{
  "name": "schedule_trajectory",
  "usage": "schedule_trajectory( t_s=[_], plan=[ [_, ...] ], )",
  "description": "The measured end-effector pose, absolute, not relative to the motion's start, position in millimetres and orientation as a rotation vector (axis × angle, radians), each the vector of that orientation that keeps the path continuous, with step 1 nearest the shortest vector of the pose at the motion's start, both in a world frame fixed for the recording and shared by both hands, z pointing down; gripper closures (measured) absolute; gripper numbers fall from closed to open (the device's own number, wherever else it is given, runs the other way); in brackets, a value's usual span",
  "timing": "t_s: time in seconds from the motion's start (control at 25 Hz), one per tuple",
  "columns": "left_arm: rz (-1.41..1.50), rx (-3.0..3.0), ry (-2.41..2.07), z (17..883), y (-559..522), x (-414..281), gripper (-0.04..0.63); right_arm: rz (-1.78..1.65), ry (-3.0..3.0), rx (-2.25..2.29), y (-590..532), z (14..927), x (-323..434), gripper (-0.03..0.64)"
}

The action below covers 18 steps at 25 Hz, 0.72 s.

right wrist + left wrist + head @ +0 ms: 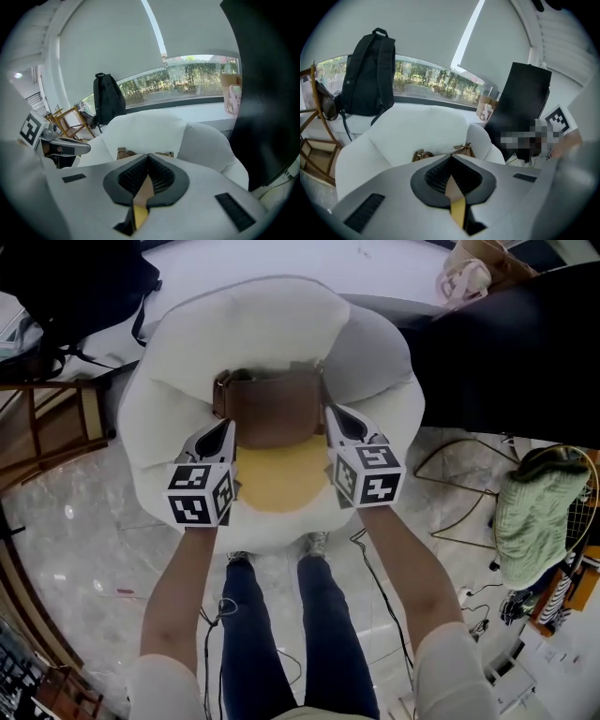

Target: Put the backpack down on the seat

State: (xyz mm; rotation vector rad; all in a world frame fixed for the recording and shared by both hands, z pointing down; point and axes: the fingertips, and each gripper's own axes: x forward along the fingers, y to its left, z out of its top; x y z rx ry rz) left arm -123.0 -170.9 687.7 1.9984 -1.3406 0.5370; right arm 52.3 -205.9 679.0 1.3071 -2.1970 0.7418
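Your forearms point(183, 587) reached forward side by side, the left gripper point(226, 427) and right gripper point(333, 418) flanking the brown backpack point(272, 413). It lay crosswise over the white seat point(272, 324), yellow part toward you. In the left gripper view, your jaws were pressed together on its tan-and-yellow edge. In the right gripper view you pinched likewise, and a black panel point(262, 93) crowded the seat's right side.

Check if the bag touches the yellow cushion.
Cannot tell. The head view looks down on the bag overlapping the far edge of the cushion, hiding any gap beneath. Both gripper views show only the bag's top.
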Motion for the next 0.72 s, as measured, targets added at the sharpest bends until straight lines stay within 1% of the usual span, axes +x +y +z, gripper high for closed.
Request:
schedule_trajectory(
  t_s=[0.36, 0.72],
  plan=[
    [0.512, 2.03, -1.312, 641.8, -153.2, -110.6, 0.563, 0.766, -2.217, 1.332, -188.8, 634.6, 59.5, 0.586],
    [0.537, 2.081, -1.313, 564.5, -105.8, -112.3, 0.563, 0.745, -2.268, 1.34, -141.0, 550.7, 63.7, 0.586]
  ],
)
